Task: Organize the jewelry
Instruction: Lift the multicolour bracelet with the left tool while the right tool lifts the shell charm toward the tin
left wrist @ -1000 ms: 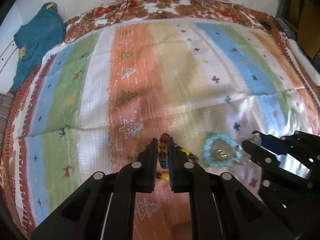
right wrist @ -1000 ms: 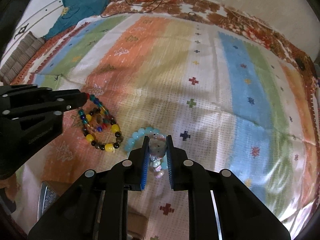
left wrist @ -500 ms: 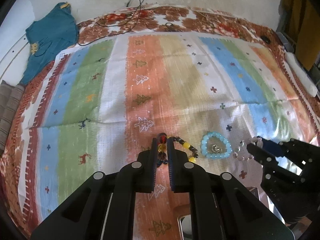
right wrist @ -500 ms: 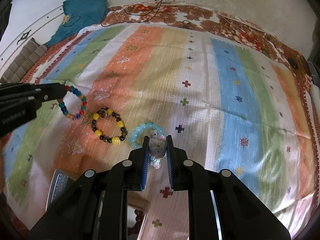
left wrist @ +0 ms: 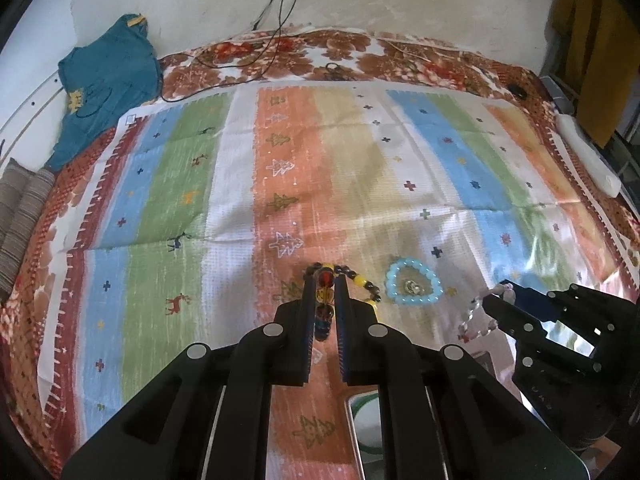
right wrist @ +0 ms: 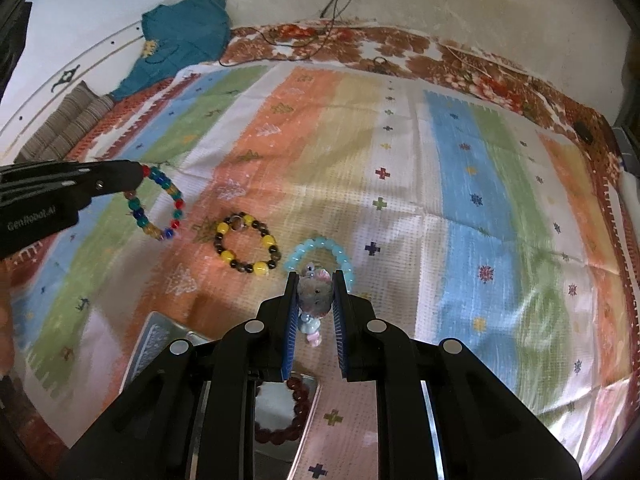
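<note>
My left gripper (left wrist: 324,280) is shut on a bracelet of red, blue, green and yellow beads (left wrist: 324,300). The right wrist view shows that bracelet (right wrist: 160,208) hanging free from the left gripper (right wrist: 136,174) above the striped cloth (right wrist: 460,200). My right gripper (right wrist: 316,280) is shut on a pale bead bracelet with a grey charm (right wrist: 316,298). Its beads (left wrist: 476,316) dangle from the right gripper (left wrist: 498,300) in the left wrist view. On the cloth lie a yellow-and-dark bead bracelet (right wrist: 246,246) and a light blue bracelet (right wrist: 320,256).
A metal tray (right wrist: 160,340) sits at the near edge under both grippers, with a dark red bracelet (right wrist: 288,412) in it. A teal garment (left wrist: 104,80) and cables (left wrist: 276,40) lie at the back. A striped cushion (left wrist: 20,216) is at the left.
Both grippers have risen and drawn back with their bracelets lifted off the cloth. The two bracelets on the cloth stayed put, and the metal tray has come into view below.
</note>
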Tool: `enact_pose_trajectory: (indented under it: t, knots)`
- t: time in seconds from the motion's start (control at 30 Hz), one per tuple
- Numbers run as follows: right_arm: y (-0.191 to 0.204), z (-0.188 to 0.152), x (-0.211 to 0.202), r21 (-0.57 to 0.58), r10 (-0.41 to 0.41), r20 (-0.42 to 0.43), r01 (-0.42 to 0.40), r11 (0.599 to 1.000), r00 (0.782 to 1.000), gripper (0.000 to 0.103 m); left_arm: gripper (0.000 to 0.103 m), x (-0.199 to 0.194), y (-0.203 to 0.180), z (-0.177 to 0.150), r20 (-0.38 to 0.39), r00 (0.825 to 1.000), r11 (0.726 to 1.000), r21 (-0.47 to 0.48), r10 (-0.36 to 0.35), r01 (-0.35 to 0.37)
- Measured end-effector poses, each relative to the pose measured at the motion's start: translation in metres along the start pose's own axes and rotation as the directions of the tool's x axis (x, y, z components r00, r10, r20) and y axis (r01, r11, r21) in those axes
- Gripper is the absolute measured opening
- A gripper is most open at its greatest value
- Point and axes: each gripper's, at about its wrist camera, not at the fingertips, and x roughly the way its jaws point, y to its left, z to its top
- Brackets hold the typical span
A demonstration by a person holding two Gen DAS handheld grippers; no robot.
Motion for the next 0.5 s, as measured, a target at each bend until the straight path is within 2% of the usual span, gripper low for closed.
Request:
enact_pose_trajectory:
  t: [0.33,0.5]
  knots:
    - [0.006,-0.004,-0.031,-0.003,0.019,0.070,-0.019,1.000,0.997,0.017,0.009,-0.031,-0.017,-0.014,0.035,0.999,0.999,0.032,-0.002,0.001]
    - [0.009,-0.012,-0.040,-0.006,0.027,0.073,-0.027,1.000,0.997,0.017,0.009,-0.044,-0.018,-0.020,0.044,0.998,0.999,0.013,-0.049,0.048]
